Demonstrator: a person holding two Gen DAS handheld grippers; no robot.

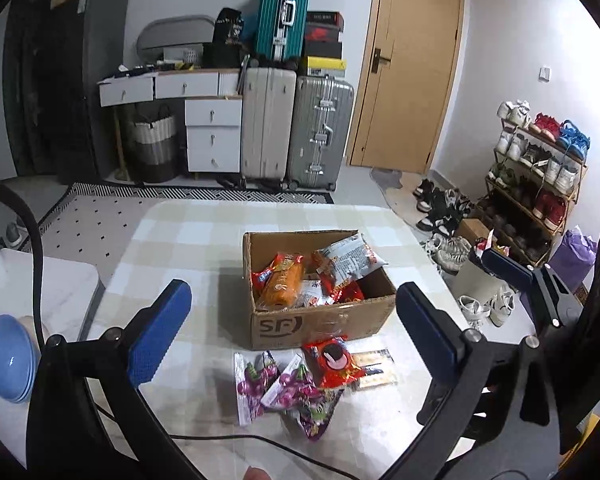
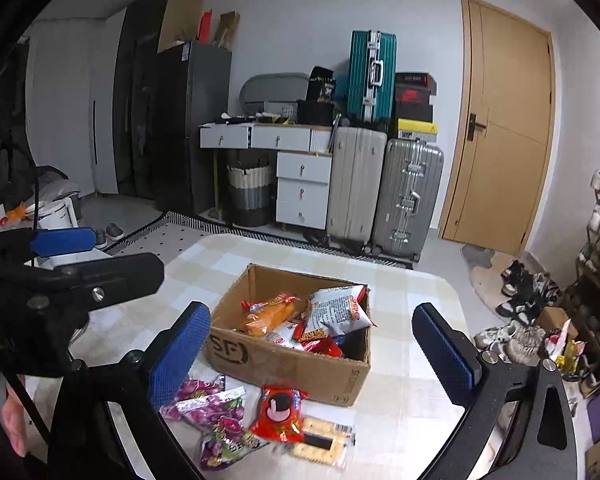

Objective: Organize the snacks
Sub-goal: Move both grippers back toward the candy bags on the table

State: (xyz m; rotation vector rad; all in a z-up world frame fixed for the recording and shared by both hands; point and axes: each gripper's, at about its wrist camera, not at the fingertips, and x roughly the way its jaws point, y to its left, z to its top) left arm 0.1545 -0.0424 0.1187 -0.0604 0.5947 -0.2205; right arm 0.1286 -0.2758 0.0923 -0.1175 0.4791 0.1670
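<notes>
Currently, in the left wrist view, the left gripper [image 1: 294, 334] has its fingers [image 1: 160, 332] spread fully apart with nothing between them. The cardboard box [image 1: 320, 324] sits at frame centre on the checked desk [image 1: 180, 240], already holding several packets. Loose snacks lie just in front of the box, lower centre: purple candy packets [image 1: 276, 388], a red cookie packet [image 1: 334, 362] and a clear cracker pack [image 1: 374, 368]. All lie below the finger line, between the fingers as framed. The right gripper [image 1: 512, 268] enters at the right edge.

In the right wrist view, the right gripper [image 2: 314, 354] is likewise wide open and empty. The cracker pack [image 2: 320, 440] lies lower centre, its long axis running roughly left to right, touching the red cookie packet [image 2: 278, 410]. The purple candy packets [image 2: 212, 408] sit lower left, just under the left finger. Judged from framing, the right gripper is nearer the crackers and the left nearer the candy.
</notes>
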